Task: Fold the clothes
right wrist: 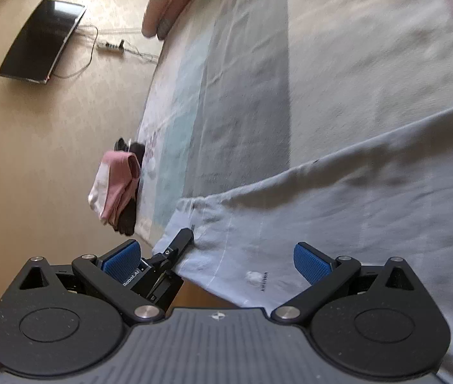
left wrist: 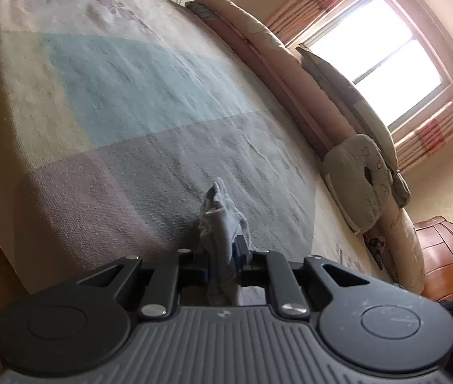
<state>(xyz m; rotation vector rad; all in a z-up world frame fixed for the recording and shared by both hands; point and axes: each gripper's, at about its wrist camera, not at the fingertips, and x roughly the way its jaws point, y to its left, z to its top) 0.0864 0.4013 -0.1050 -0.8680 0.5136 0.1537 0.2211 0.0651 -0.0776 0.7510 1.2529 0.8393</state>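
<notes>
So your left gripper (left wrist: 223, 256) is clamped tight on a bunched corner of the pale grey garment (left wrist: 218, 220), the cloth poking up past the fingers toward 12 o'clock. Your right gripper (right wrist: 216, 256) hangs wide open, blue pads (right wrist: 309, 259) spread apart, right over that same garment (right wrist: 338, 211), which lies spread on the bed (right wrist: 252, 96) from 12 to 3 o'clock. Out at 10 o'clock there's a pink and dark folded pile (right wrist: 117, 188) at the bed's edge, with a dark screen (right wrist: 42, 40) on the wall further out.
</notes>
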